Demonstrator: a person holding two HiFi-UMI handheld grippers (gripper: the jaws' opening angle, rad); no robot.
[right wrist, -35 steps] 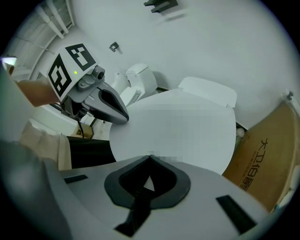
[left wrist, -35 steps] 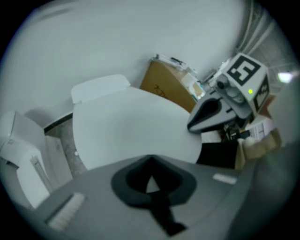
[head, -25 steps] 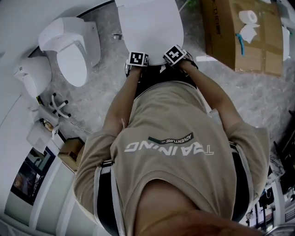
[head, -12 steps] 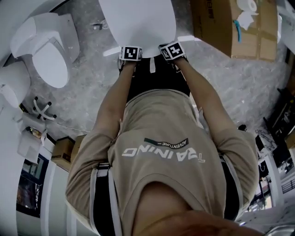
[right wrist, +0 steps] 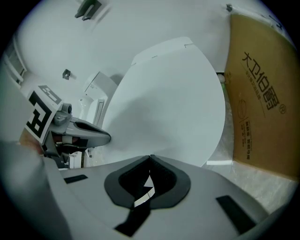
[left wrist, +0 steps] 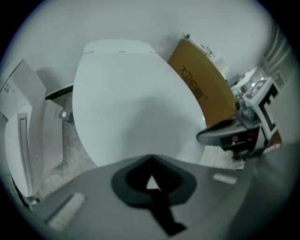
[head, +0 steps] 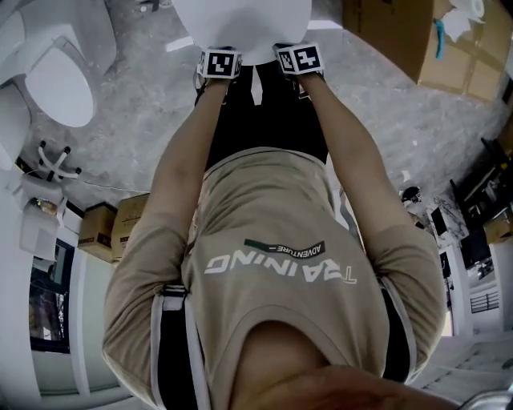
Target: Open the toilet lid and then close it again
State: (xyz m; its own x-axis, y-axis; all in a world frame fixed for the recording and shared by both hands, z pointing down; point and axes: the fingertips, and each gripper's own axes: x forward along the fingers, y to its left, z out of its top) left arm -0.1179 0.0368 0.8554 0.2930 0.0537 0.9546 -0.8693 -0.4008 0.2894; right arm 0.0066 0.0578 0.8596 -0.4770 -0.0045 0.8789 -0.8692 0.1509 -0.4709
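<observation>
Head view: left gripper and right gripper side by side at the toilet lid's near rim. Left gripper view: jaws together, nothing between, lid straight ahead. Right gripper view: jaws together, lid ahead, cardboard box to its right.

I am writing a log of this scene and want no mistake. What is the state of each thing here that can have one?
Toilet lid: down, closed.
Left hand-held gripper: jaws together, nothing between them, tips at the lid's front edge.
Right hand-held gripper: jaws together, nothing between them, tips at the lid's front edge.
Second toilet: lid looks down.
Cardboard box: upright beside the toilet, flaps look shut.
</observation>
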